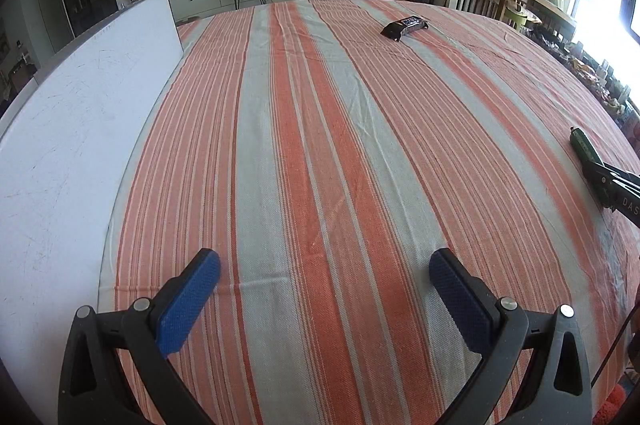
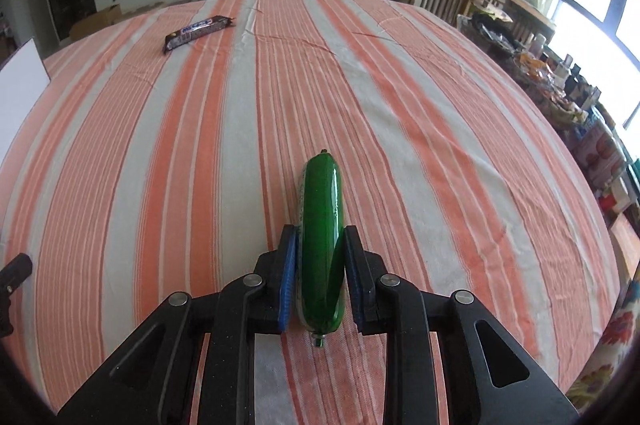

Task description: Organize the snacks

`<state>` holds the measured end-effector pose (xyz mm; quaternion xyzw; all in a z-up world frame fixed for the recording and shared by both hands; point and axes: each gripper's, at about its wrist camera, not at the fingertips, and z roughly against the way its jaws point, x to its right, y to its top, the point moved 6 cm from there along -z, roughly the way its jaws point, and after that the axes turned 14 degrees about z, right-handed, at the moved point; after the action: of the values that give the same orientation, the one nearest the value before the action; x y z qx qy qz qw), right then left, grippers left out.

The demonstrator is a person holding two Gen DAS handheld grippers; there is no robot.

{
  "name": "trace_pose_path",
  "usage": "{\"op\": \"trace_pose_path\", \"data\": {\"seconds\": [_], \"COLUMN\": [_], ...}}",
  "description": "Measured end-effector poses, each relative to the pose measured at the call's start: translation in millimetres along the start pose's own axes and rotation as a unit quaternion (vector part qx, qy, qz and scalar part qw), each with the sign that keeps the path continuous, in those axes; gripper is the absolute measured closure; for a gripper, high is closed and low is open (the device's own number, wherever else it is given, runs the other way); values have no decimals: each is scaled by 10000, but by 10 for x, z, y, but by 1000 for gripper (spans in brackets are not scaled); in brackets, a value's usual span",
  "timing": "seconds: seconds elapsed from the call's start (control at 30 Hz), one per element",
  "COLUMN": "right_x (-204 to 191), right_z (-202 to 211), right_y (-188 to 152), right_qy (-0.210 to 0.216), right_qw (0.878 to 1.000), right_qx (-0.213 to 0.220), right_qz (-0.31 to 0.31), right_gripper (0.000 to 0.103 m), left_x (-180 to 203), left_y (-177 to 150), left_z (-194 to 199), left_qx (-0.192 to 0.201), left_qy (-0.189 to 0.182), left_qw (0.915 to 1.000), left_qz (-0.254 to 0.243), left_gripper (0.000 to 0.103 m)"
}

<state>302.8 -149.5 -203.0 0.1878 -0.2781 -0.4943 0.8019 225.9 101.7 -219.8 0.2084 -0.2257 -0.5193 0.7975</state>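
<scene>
Right wrist view: green sausage (image 2: pixel 322 245) lies lengthwise on the striped tablecloth (image 2: pixel 440 145), pinched between the right gripper (image 2: pixel 320 245) pads, jaws nearly closed on it. Dark snack bar (image 2: pixel 199 32) far left, label unreadable. Left view alone shows the left gripper (image 1: pixel 324 265) spread wide, empty, white board (image 1: pixel 72 113) left.

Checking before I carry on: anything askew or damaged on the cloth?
Nothing stands out. The green sausage snack looks intact between the right tongs, and the dark snack bar lies flat on the striped cloth.
</scene>
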Motion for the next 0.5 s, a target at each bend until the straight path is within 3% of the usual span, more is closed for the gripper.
{"op": "trace_pose_path", "data": {"seconds": [0.17,0.23,0.3,0.5], "right_x": [24,114,221,169], "right_z": [-24,-44,-67,-79], "right_y": [26,10,-32,-20], "right_qy": [-2,0,162,234], "right_qw": [9999,9994,9977,9980], "right_qx": [76,35,21,4], "right_qz": [-83,-335,-661,-583], "right_gripper": [75,56,44,31], "left_x": [6,6,7,11], "left_y": [12,15,13,15], "left_z": [-4,-4,-5,-3], "left_qx": [-2,-4,-3,-1], "left_qy": [6,3,4,8], "left_qw": [10000,10000,10000,10000], "left_qz": [-7,-6,-7,-5], "left_gripper": [0,0,0,0]}}
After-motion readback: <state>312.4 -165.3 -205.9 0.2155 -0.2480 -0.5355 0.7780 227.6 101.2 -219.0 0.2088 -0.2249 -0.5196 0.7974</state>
